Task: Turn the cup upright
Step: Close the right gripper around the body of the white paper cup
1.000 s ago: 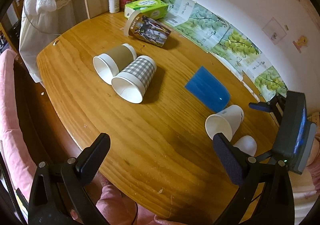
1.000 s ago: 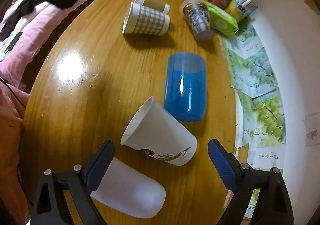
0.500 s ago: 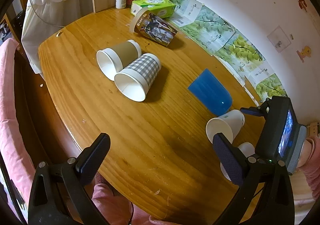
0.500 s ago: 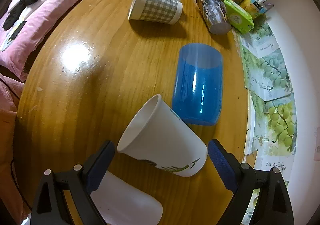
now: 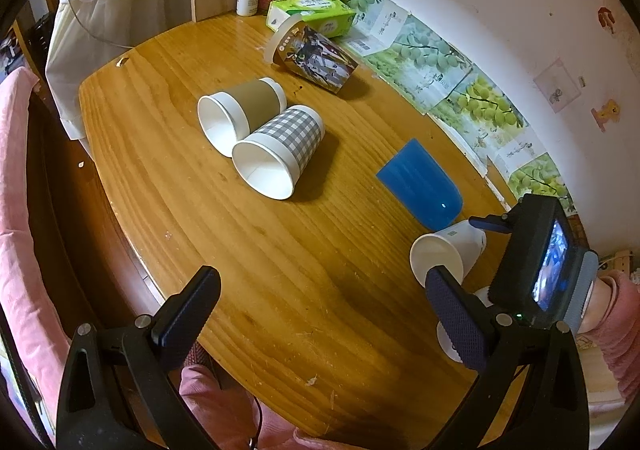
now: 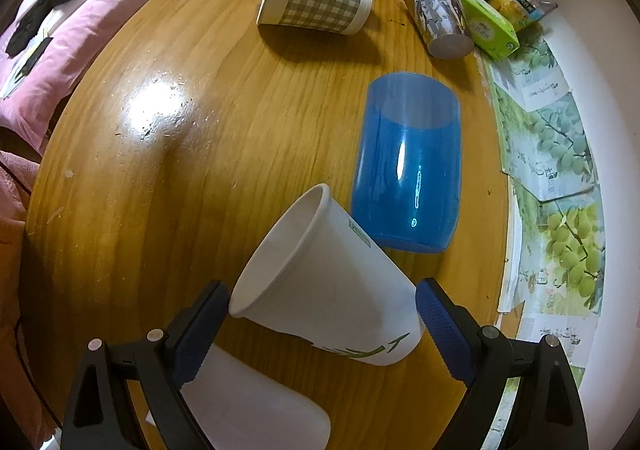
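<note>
Wooden table (image 6: 168, 154) (six toppled cups (image 6: 328, 290)).

Warm, fairly dim indoor light from above. Bright glare patch on the wooden table (image 6: 160, 110), left of centre; vertical highlight streak on the blue cup (image 6: 408, 166). Soft shadows beside cups. Strong fisheye bending, black corners.

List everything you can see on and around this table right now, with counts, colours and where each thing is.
White paper cup: 1, white with green sprig, on its side between the right gripper's fingers.
Frosted cup: 1, translucent white, near edge.
Blue cup: 1, blue, lying mid-table.
Checked cup: 1, grey-white, on its side.
Brown cup: 1, brown-sleeved, beside it.
Printed cup: 1, multicoloured, lying by tissue box.
Table: 1, wooden.
Left gripper: open, empty.
Right gripper: open.
</note>
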### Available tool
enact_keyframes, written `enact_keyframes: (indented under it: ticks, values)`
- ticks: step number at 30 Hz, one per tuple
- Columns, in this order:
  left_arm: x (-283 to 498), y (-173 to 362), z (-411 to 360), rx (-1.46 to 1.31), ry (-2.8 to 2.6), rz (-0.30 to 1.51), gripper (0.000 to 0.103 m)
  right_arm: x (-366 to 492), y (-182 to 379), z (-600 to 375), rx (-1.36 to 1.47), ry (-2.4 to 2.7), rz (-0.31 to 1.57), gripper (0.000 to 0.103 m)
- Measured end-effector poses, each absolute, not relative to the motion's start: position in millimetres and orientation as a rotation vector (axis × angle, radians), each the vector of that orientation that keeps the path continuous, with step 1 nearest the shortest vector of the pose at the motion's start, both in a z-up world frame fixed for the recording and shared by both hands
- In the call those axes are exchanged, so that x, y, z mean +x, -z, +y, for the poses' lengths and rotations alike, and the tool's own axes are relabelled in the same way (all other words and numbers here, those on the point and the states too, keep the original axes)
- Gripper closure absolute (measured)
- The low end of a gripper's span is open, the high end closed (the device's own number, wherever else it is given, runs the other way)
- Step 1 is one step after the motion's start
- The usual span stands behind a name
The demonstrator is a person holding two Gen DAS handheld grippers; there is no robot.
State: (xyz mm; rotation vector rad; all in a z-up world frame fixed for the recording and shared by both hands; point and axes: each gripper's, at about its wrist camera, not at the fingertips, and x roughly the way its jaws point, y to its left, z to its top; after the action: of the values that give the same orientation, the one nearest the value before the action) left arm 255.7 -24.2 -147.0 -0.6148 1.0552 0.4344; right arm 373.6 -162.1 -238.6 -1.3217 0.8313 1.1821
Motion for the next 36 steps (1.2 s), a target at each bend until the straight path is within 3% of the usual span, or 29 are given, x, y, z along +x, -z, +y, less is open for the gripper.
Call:
enact_keyframes:
  ticks: [15, 36]
  values:
    - [247.8, 138.1, -25.5, -0.623, -0.409, 1.016, 0.001, 365.6, 242.7, -155.8, -1.366, -1.156, 0.796, 0.009]
    - [237.8, 111.3, -26.2, -0.542, -0.365, 0.969, 0.001, 357.5, 233.4, -155.6, -1.328, -1.097, 0.831, 0.022]
